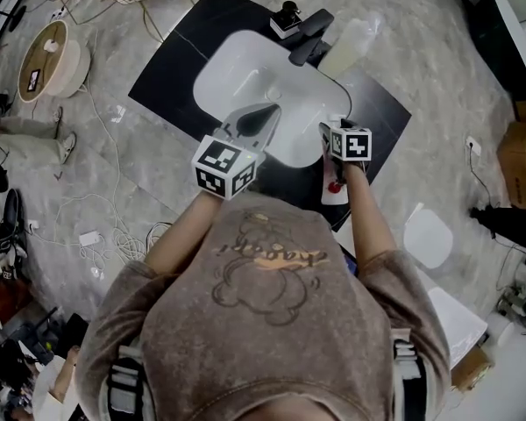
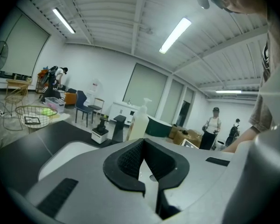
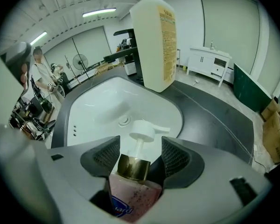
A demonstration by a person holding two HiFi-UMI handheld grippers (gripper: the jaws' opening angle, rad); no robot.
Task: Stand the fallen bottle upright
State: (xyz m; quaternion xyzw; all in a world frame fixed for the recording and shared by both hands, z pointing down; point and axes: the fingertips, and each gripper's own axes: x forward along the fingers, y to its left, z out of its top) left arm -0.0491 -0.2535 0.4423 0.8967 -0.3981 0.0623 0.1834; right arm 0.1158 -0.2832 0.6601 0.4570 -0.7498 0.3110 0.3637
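A pink soap bottle [image 1: 335, 188] with a gold collar and white pump lies on its side on the black counter [image 1: 379, 105], at the sink's right front corner. In the right gripper view this bottle [image 3: 130, 196] lies between the jaws of my right gripper [image 3: 140, 151], which stand open with a gap on each side of the neck. My right gripper [image 1: 330, 132] hangs just above it. My left gripper [image 1: 265, 117] is shut on nothing over the sink's front rim; its pads meet at the tip of the left gripper [image 2: 143, 143].
The white sink [image 1: 237, 68] fills the counter's middle, with a black faucet [image 1: 309, 35] at its back. A tall cream pump bottle [image 1: 349, 46] stands upright beside the faucet. Cables and a round basket [image 1: 48, 55] lie on the floor at left.
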